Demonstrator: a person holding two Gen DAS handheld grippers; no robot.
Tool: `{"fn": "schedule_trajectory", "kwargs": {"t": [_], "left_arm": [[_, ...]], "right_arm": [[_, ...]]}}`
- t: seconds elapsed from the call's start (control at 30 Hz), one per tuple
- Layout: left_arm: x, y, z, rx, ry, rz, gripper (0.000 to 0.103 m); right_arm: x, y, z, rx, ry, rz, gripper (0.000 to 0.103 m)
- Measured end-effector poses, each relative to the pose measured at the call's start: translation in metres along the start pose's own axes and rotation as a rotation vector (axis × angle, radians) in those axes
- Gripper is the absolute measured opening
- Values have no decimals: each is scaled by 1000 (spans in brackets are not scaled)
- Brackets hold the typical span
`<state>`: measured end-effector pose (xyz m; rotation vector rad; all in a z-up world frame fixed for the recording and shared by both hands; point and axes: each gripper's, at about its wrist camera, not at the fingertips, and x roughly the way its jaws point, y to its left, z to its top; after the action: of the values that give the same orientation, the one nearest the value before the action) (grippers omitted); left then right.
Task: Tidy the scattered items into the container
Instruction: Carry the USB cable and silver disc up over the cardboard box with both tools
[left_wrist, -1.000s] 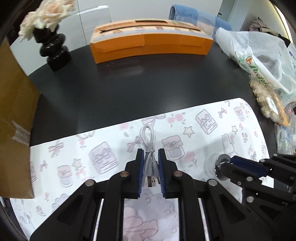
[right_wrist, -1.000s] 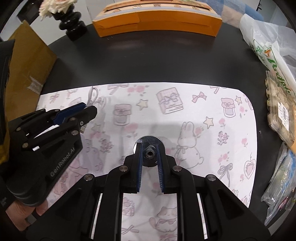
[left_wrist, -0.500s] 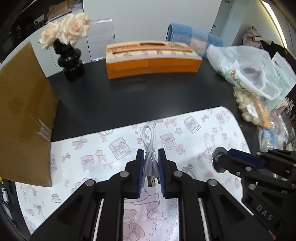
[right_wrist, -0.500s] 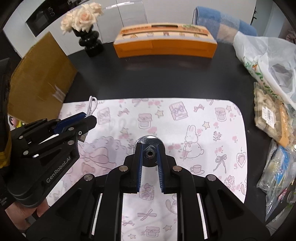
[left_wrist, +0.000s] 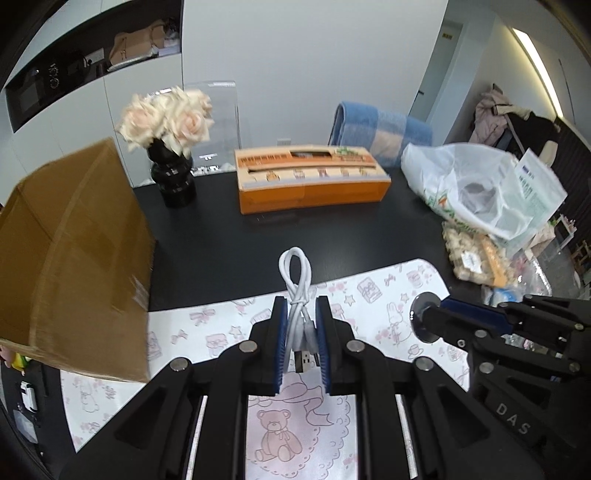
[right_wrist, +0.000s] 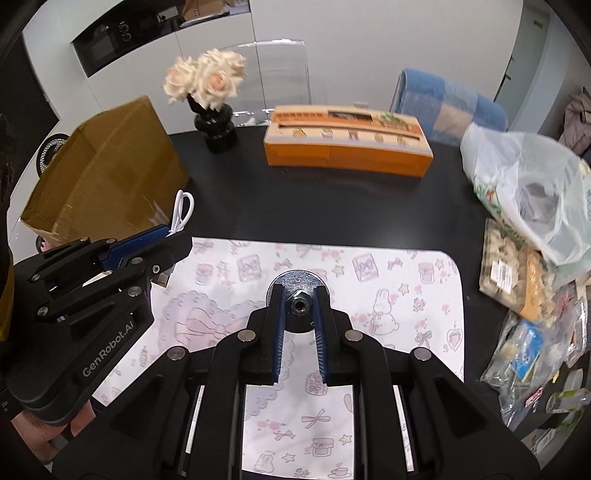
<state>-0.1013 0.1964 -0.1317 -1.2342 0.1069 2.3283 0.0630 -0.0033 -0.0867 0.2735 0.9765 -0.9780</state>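
Cardboard box (left_wrist: 74, 258) left, vase (left_wrist: 173, 181), orange carton (left_wrist: 312, 179) behind

left gripper (left_wrist: 301, 332) clamped, right gripper (right_wrist: 300, 306) clamped

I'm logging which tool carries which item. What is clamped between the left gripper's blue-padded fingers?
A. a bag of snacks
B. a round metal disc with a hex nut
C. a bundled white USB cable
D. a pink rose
C: the left gripper is closed on the bundled white USB cable, its loop sticking out ahead; the round metal disc with a hex nut sits in the right gripper.
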Motion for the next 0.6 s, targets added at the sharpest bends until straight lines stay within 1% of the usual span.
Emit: {"fn": "schedule_trajectory", "kwargs": {"t": [0.1, 0.27, 0.6], "left_arm": [[-16, 12, 6, -11, -25, 4, 15], [-42, 42, 13, -42, -61, 19, 15], [-75, 120, 15, -122, -108, 71, 15]], "right_arm": [[-11, 16, 8, -18, -15, 3, 15], [-20, 50, 23, -53, -37, 19, 15], [-18, 140, 55, -167, -53, 67, 15]]}}
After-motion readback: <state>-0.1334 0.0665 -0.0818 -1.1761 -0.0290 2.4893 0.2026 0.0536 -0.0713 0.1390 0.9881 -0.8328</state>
